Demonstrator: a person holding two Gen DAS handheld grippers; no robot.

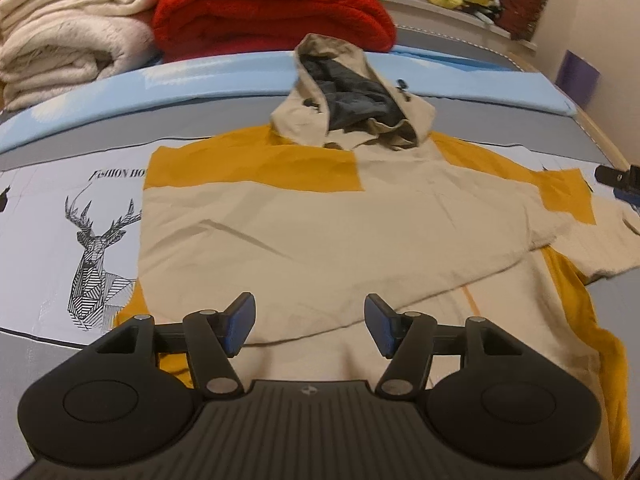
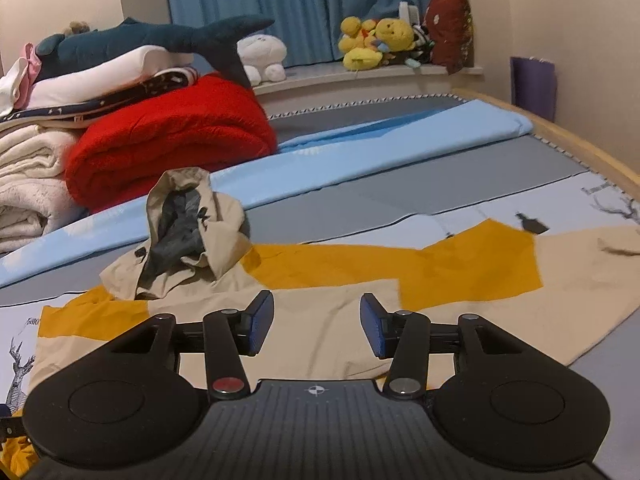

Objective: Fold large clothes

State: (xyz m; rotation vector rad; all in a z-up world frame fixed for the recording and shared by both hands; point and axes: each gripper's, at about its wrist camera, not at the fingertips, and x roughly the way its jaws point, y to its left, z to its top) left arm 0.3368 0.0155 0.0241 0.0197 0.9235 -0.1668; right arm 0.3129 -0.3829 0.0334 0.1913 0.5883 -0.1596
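A beige and mustard hooded jacket [image 1: 320, 216] lies flat on the bed, back up, its hood [image 1: 352, 96] with dark lining toward the far side. One sleeve is folded across the body; the other sleeve [image 2: 480, 268] stretches out to the right. My left gripper [image 1: 311, 326] is open and empty, hovering over the jacket's lower body. My right gripper [image 2: 317, 328] is open and empty, hovering over the jacket [image 2: 320, 320] near the right shoulder, with the hood [image 2: 188, 232] ahead to the left. Its tip shows at the right edge of the left wrist view [image 1: 620, 184].
The bed has a grey, light-blue and white cover with a deer print [image 1: 96, 248]. A folded red blanket [image 1: 272, 8] and cream blankets [image 1: 64, 36] are stacked at the far left. Plush toys [image 2: 376, 40] sit on the window ledge. The bed's wooden edge [image 2: 580, 148] runs on the right.
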